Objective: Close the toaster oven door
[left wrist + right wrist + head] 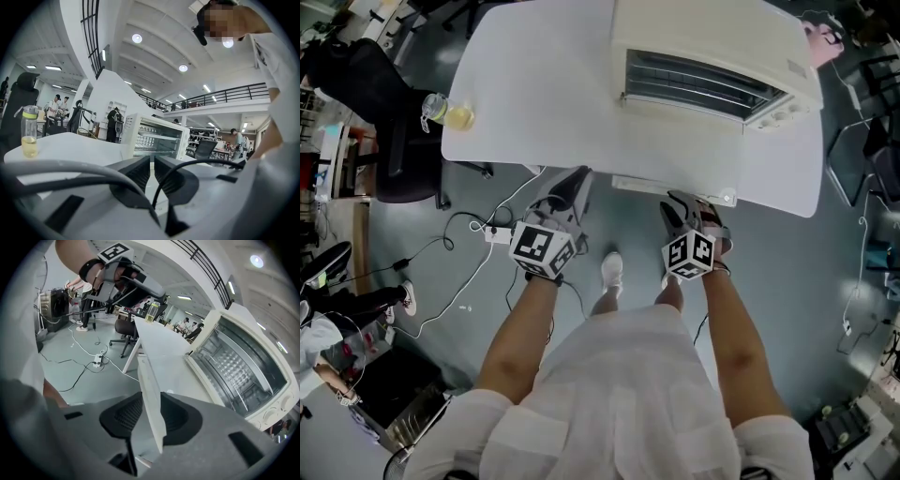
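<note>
A cream toaster oven [712,66] stands on the white table [534,103], its door [675,150] folded down flat toward me and the racks inside showing. The door's front edge [152,394] stands between the jaws of my right gripper [151,416], which is open, with a gap at the left pad. From the head view that gripper [680,211] sits just below the door's front strip. My left gripper [577,178] hovers at the table's near edge, left of the door. Its jaws are shut with nothing in them [152,171], pointing level toward the oven [157,138].
A clear bottle [448,112] with yellowish liquid stands at the table's far left edge. A black office chair [403,159] is left of the table. A power strip [497,234] and cables lie on the floor near my feet. People stand far off in the room.
</note>
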{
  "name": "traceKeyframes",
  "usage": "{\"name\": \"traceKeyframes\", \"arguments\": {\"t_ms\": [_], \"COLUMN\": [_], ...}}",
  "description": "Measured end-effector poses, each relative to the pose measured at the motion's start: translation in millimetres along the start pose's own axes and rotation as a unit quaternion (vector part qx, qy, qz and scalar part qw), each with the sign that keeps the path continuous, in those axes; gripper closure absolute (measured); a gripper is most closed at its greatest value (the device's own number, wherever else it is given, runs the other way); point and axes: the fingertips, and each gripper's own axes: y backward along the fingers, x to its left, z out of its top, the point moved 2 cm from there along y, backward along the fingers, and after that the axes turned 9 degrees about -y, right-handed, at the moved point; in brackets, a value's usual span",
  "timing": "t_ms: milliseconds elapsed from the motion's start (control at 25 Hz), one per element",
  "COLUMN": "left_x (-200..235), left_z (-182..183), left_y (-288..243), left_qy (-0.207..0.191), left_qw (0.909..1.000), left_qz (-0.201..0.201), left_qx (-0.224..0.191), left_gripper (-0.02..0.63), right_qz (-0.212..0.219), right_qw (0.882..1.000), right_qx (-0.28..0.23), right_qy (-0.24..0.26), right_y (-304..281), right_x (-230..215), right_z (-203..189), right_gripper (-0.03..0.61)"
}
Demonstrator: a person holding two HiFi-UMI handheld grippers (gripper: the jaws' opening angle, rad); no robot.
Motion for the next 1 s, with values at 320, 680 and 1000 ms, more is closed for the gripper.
{"name": "traceKeyframes", "arguments": {"t_ms": [320, 680, 1000], "left_x": [0.5, 0.4, -3.2], "left_z": [-5.5, -4.9, -2.7], "left_y": [-1.2, -3.6, -6.6], "left_qy": [0.001, 0.000, 0.000], "left_qw": [1.0000, 1.0000, 1.0000], "left_qz": [0.000, 0.000, 0.002], "left_qx": [0.007, 0.007, 0.005], "left_gripper": [0.586, 0.586, 0.586], "right_qz": [-0.004, -0.019, -0.022], "right_qw": [0.999, 0.996, 0.996], "right_qx": [0.026, 0.056, 0.063], "right_qy": [0.032, 0.061, 0.062], "right_y": [-15.9, -24.9, -27.7], "right_x": [0.3, -1.8, -6.1], "right_z": [-6.9, -15.2, -17.1], "right_gripper": [0.456, 0.439, 0.459]}}
